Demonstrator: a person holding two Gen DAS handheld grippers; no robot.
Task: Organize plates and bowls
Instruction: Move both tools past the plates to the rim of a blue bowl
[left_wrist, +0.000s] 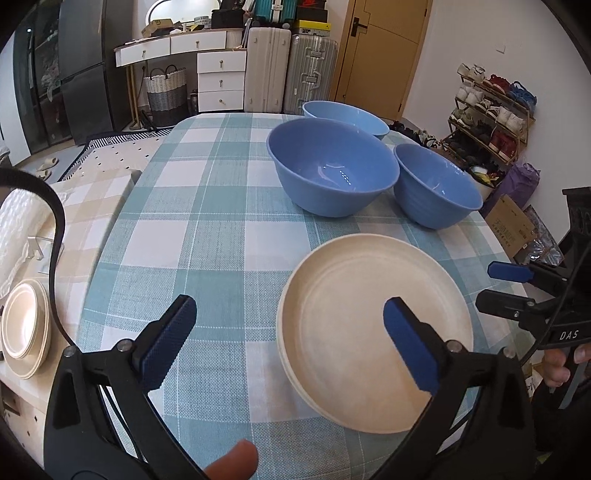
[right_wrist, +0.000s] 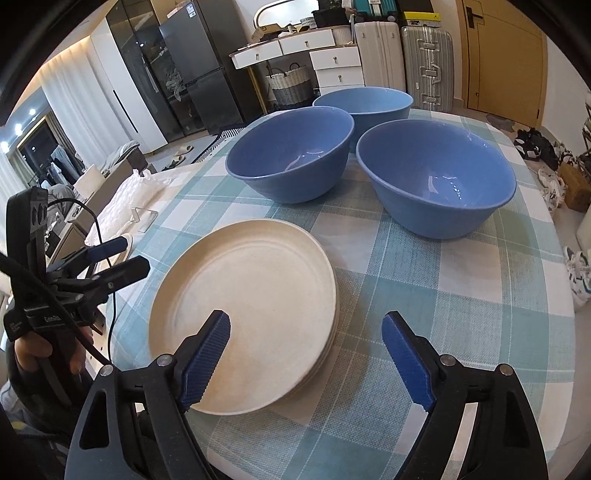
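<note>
I have both grippers standing wide with nothing between the pads. My left gripper (left_wrist: 291, 343) hovers above the table (left_wrist: 207, 206) with its right finger over the near rim of the stack of cream plates (left_wrist: 354, 291); its left finger hangs over bare checked cloth. My right gripper (right_wrist: 306, 360) sits on the other side of that stack (right_wrist: 258, 291) — one finger above the plates' near edge, the other over the cloth beside them. Neither touches the plates as far as I can tell.

Beyond the stack stand three blue bowls (right_wrist: 291, 155), upright and close together, two in front and one behind. Off the table's left edge, on a lower surface, lies a second pile of cream plates (left_wrist: 24, 328).
</note>
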